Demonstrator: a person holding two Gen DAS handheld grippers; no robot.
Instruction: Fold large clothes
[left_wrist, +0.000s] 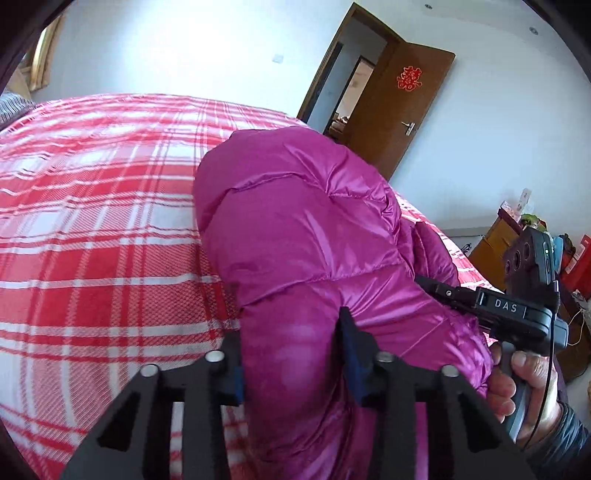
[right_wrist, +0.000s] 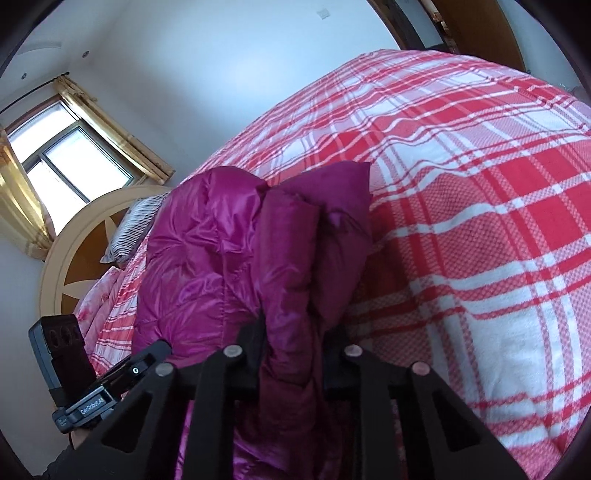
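1. On the bed (left_wrist: 92, 221), under a red-and-white plaid cover, lies a magenta puffer jacket (left_wrist: 295, 240), bunched and partly lifted off the cover.
2. Left gripper (left_wrist: 291, 354): jaws part-closed, clamped on a thick roll of jacket that fills the gap between the fingers.
3. Right gripper (right_wrist: 295, 350): jaws drawn in on a gathered fold of the jacket (right_wrist: 221, 251); the fabric stands up between the fingers and flops forward in two soft peaks.
4. Seen from the left wrist camera, the right gripper (left_wrist: 436, 288) comes in from the right edge, its fingertips sunk into the jacket; the hand (left_wrist: 517, 384) grips its handle.
5. Seen from the right wrist camera, the left gripper's body shows at lower left, beside the jacket.
6. Pillow (right_wrist: 133, 225), striped, beyond the jacket, against a round headboard (right_wrist: 70, 258).
7. Window (right_wrist: 62, 162) with gold curtains, above the headboard.
8. Door (left_wrist: 402, 107), brown, open, beyond the bed.
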